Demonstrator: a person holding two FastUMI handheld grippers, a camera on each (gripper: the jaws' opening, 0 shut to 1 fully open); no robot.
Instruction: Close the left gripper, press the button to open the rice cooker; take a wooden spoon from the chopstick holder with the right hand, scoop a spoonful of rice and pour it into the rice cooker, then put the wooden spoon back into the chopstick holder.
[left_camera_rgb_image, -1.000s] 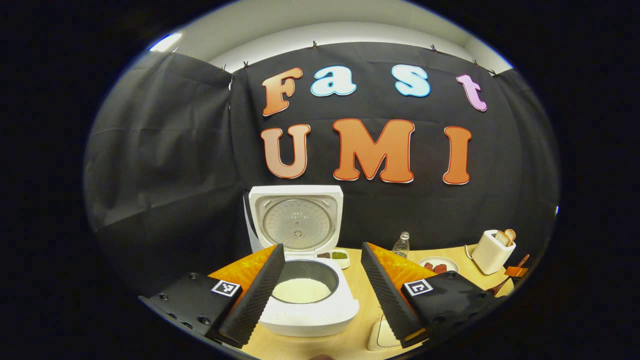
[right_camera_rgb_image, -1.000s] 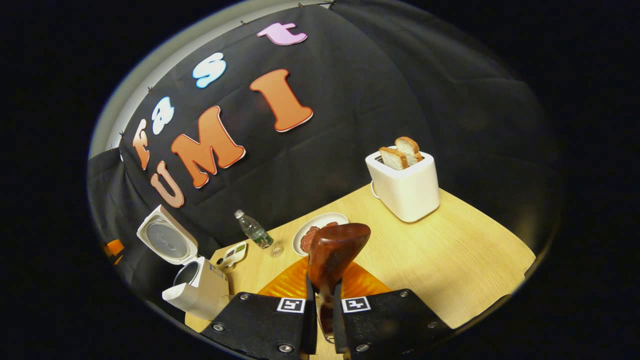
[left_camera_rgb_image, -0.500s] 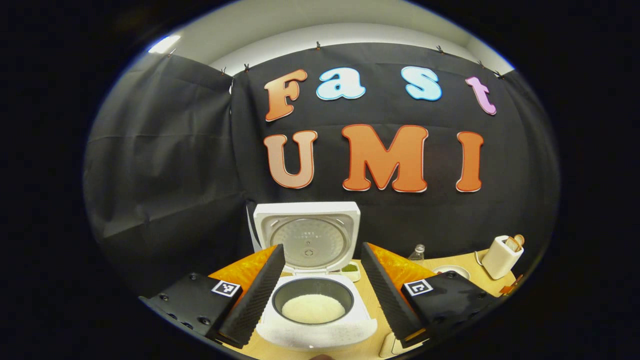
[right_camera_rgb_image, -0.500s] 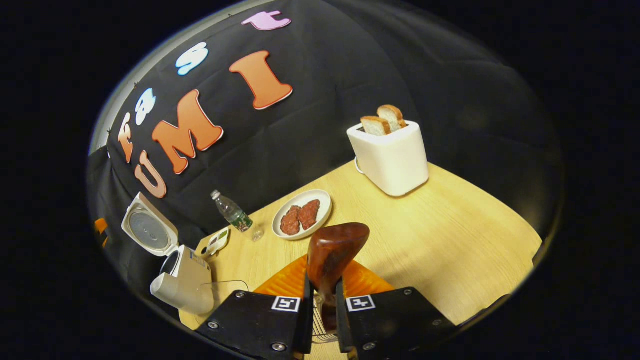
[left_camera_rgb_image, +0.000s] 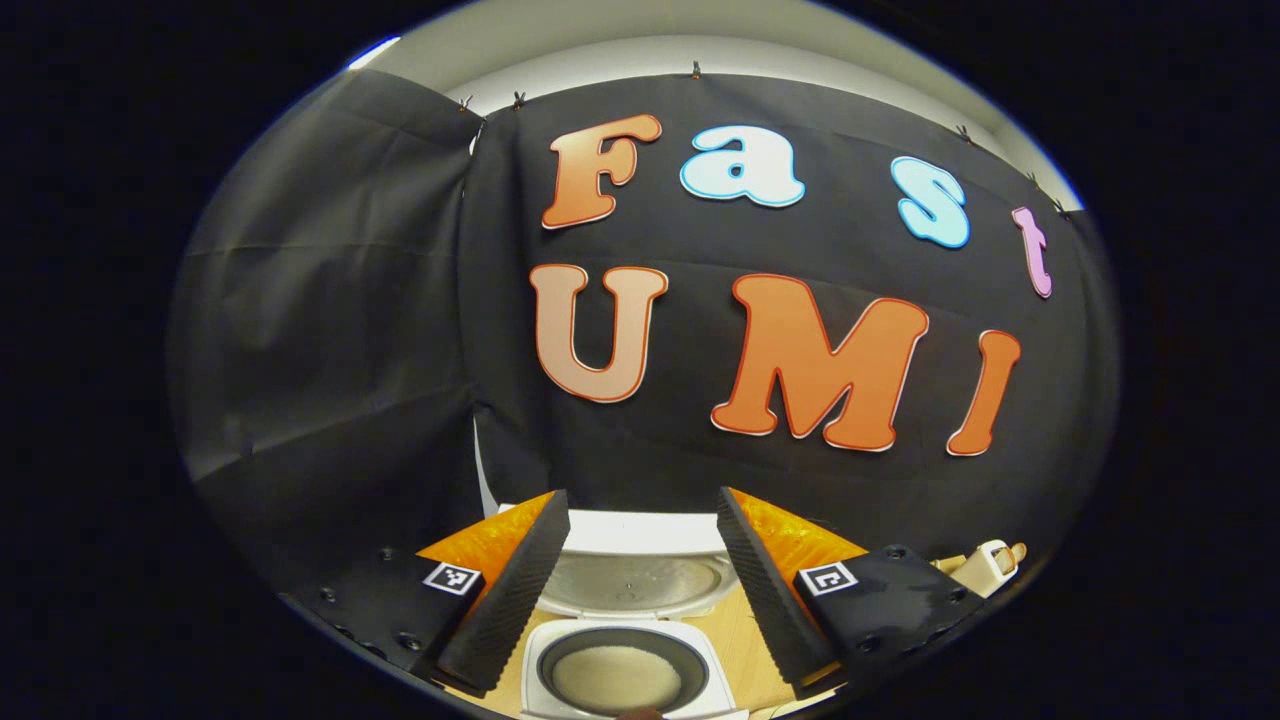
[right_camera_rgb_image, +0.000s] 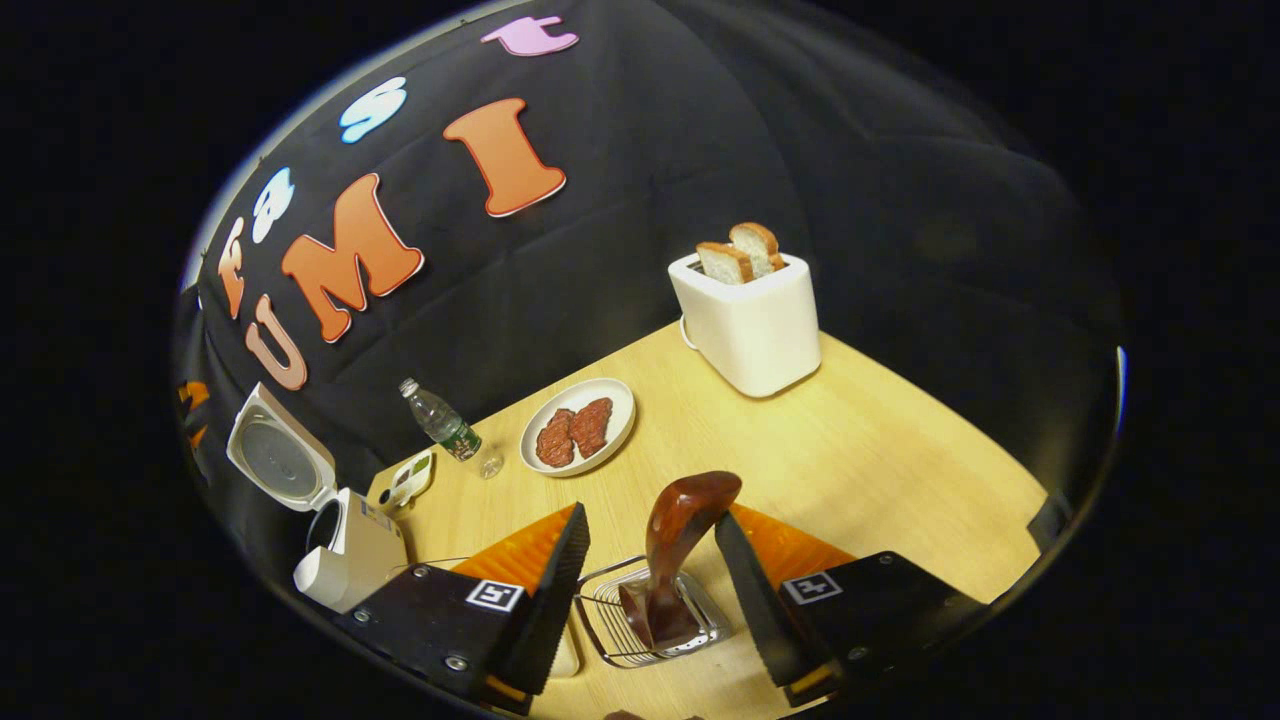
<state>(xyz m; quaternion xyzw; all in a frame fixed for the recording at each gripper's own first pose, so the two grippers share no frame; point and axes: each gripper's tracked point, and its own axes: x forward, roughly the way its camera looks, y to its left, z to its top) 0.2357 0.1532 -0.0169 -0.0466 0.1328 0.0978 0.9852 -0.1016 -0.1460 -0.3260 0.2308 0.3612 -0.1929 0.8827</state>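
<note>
The dark wooden spoon (right_camera_rgb_image: 690, 510) stands bowl-up in the wire chopstick holder (right_camera_rgb_image: 610, 640) on the table. My right gripper (right_camera_rgb_image: 650, 520) is open, one finger on each side of the spoon, neither touching it. The white rice cooker (right_camera_rgb_image: 350, 560) stands at the far left with its lid (right_camera_rgb_image: 272, 460) raised. In the left gripper view the cooker's pot (left_camera_rgb_image: 615, 675) holds white rice, right below and between the fingers. The raised lid (left_camera_rgb_image: 640, 580) stands behind it. My left gripper (left_camera_rgb_image: 642, 495) is open and holds nothing.
A white toaster (right_camera_rgb_image: 745, 320) with two bread slices stands at the back of the wooden table (right_camera_rgb_image: 900, 470). A plate of meat (right_camera_rgb_image: 578, 425), a water bottle (right_camera_rgb_image: 440, 425) and a small condiment dish (right_camera_rgb_image: 405, 480) sit between toaster and cooker.
My right gripper has opened and let go of the spoon, which now stands in the holder. The left gripper view has moved closer to the cooker and swung upward and left.
</note>
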